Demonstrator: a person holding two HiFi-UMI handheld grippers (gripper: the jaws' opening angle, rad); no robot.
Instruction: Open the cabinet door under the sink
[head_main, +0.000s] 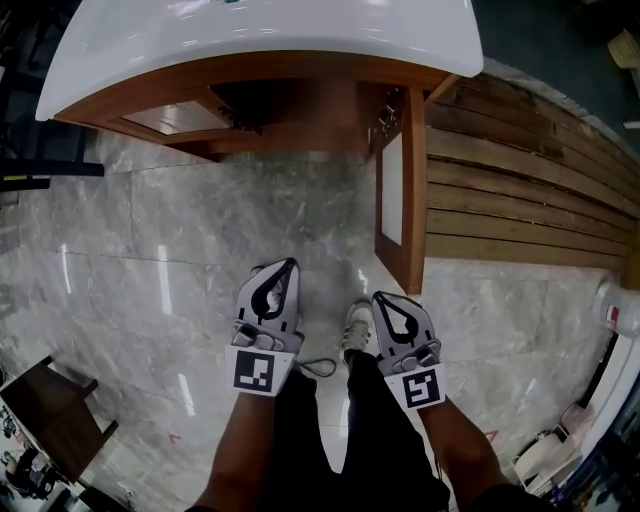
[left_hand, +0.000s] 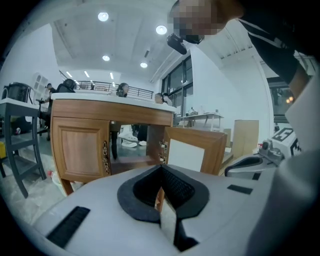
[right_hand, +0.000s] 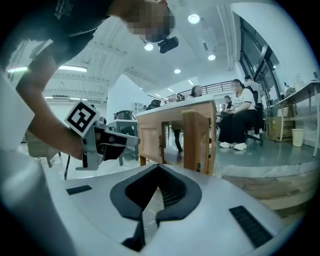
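A grey marble-tiled floor (head_main: 150, 230) fills the lower view, with a platform of brown wooden planks (head_main: 520, 180) raised off to the right of both tools.

Nearest the person, the left gripper (head_main: 280, 272) and the right gripper (head_main: 388, 303) hang side by side above the person's legs, both pointing towards the cabinet. In the left gripper view, the left gripper (left_hand: 161, 170) has its dark pads brought together at the tips with nothing between them. In the right gripper view, the right gripper (right_hand: 159, 167) is likewise closed and empty.

Ahead of the right gripper, well apart from it, the brown wooden cabinet door with the white inner panel (head_main: 412, 190) stands swung out towards the person, edge-on to that tool (right_hand: 197, 140). Behind it the cabinet's dark interior is exposed. Ahead and to the left of the left gripper, the second panelled wooden door (left_hand: 80, 147) looks closed, with ornate metal handles (left_hand: 105, 159) on its inner edge. Over both doors sits the glossy white sink top (head_main: 270, 30).

As I judge it, the opening is done for the right-hand door, and neither tool touches the cabinet. If the second door is wanted too, the left gripper must spread its jaws, travel forward to the handles and pull.
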